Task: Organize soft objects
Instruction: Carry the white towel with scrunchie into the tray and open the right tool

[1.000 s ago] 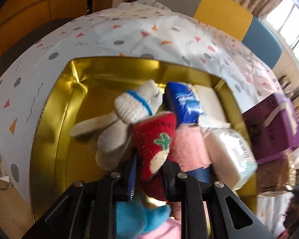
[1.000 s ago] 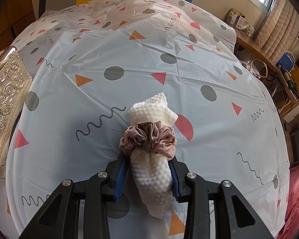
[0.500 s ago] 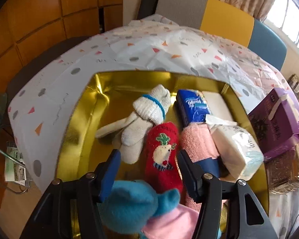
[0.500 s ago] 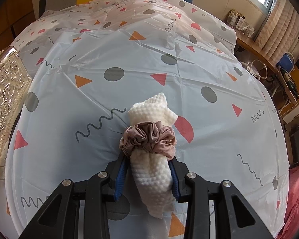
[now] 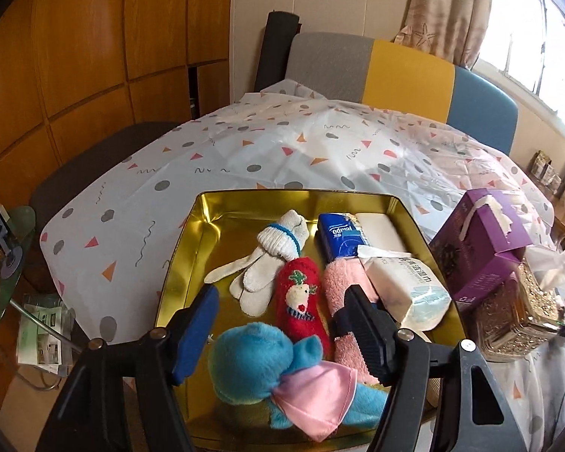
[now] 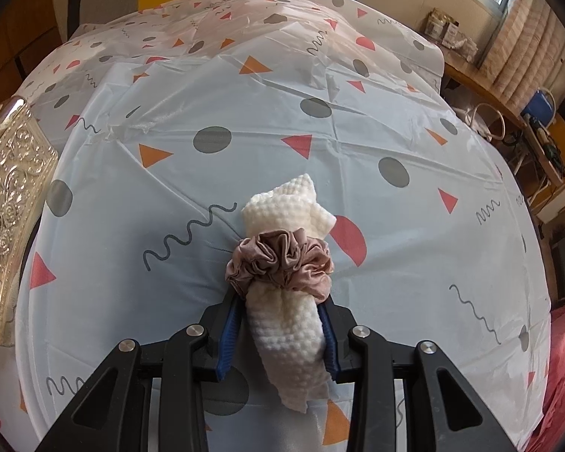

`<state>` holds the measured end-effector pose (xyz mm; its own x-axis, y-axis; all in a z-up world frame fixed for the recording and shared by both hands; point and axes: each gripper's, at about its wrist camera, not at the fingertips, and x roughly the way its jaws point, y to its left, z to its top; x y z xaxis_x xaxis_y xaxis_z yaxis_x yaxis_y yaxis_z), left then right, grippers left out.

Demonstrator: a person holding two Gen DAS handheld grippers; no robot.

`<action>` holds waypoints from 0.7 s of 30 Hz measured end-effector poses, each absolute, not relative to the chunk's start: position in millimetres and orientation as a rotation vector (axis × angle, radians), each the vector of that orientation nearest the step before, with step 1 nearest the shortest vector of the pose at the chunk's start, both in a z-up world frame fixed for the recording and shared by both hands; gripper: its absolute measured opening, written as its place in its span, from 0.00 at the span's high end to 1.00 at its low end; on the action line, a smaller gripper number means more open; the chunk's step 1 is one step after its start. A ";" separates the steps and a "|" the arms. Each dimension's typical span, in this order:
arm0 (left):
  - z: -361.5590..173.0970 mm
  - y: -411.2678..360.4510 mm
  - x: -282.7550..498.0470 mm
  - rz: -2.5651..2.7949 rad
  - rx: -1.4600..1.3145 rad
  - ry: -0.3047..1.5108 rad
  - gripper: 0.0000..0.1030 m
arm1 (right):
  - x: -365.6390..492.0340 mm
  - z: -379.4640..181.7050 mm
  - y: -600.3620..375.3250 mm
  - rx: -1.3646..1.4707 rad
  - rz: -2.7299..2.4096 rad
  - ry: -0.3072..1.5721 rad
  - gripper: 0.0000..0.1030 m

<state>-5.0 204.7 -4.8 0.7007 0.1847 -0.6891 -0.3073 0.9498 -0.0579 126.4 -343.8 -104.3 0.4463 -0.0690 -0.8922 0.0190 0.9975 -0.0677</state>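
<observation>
In the left wrist view a gold tray (image 5: 192, 233) holds a red sock (image 5: 299, 301), a white glove (image 5: 267, 260), a pink towel (image 5: 342, 290), a blue tissue pack (image 5: 339, 241), a white wipes pack (image 5: 403, 282) and a blue plush toy (image 5: 260, 361). My left gripper (image 5: 282, 324) is open and empty above the tray's near end. In the right wrist view my right gripper (image 6: 282, 335) is shut on a rolled white cloth (image 6: 286, 324) bound by a dusty-pink scrunchie (image 6: 278, 263), just above the patterned tablecloth (image 6: 245, 132).
A purple tissue box (image 5: 482, 248) and a gold embossed box (image 5: 512, 316) stand right of the tray. The gold embossed box also shows at the left edge of the right wrist view (image 6: 7, 218). Chairs stand at the far table edge (image 5: 373, 67).
My left gripper has opened, let go of the red sock into the tray, and pulled back and up. My right gripper has not moved.
</observation>
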 end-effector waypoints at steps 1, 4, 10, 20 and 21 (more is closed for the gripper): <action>-4.0 204.3 -7.1 0.273 -0.172 0.743 0.32 | 126.8 -104.2 -344.1 -0.031 -0.067 1.116 0.65; -2.5 205.2 -12.5 0.271 -0.174 0.735 0.32 | 128.0 -103.4 -341.9 -0.003 -0.105 1.134 0.66; -4.5 208.5 -23.9 0.271 -0.168 0.730 0.32 | 127.2 -101.2 -327.8 0.039 -0.118 1.142 0.66; -11.6 222.0 -38.3 0.276 -0.208 0.734 0.32 | 121.1 -102.4 -298.8 0.017 -0.091 1.138 0.66; -12.2 222.7 -40.0 0.275 -0.210 0.733 0.32 | 119.9 -102.4 -295.2 -0.006 -0.098 1.132 0.66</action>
